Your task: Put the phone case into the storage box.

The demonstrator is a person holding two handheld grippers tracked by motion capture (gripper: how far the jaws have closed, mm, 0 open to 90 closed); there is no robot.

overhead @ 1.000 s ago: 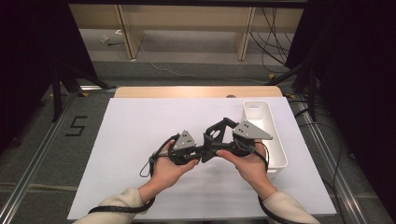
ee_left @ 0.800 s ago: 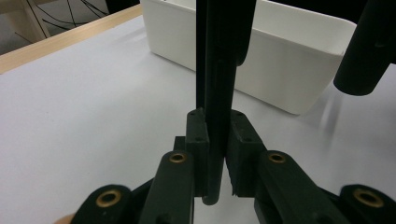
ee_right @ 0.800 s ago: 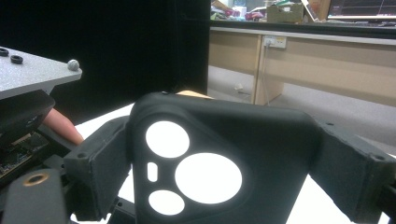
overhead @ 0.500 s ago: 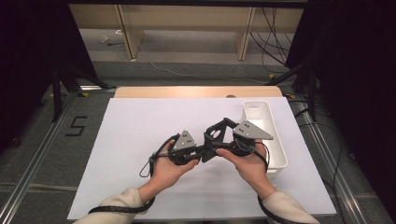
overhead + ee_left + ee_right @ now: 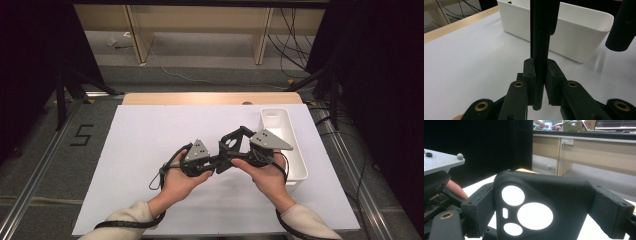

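A: What's being held over the table?

B: A black phone case — soft-looking, with a cluster of round camera cutouts at one corner. Both grippers have hold of it, above the middle of the white tabletop, just beside the white bin on the person's right.

A: How does the left gripper have it?

B: Its jaws are nearly together and pinch the case by its thin edge. In the left gripper view the case stands up on edge between the two pads, which press it from both sides, with the bin lying behind it.

A: And the right gripper?

B: Its jaws stand wide and clamp across the width of the case. In the right gripper view the case faces the camera flat, cutouts at lower left, with a jaw pad against each side edge.

A: So the case is off the table?

B: It looks lifted — held between the two grippers, tilted up, with nothing else touching it. The person's left hand and right hand sit close together at the near side of the table.
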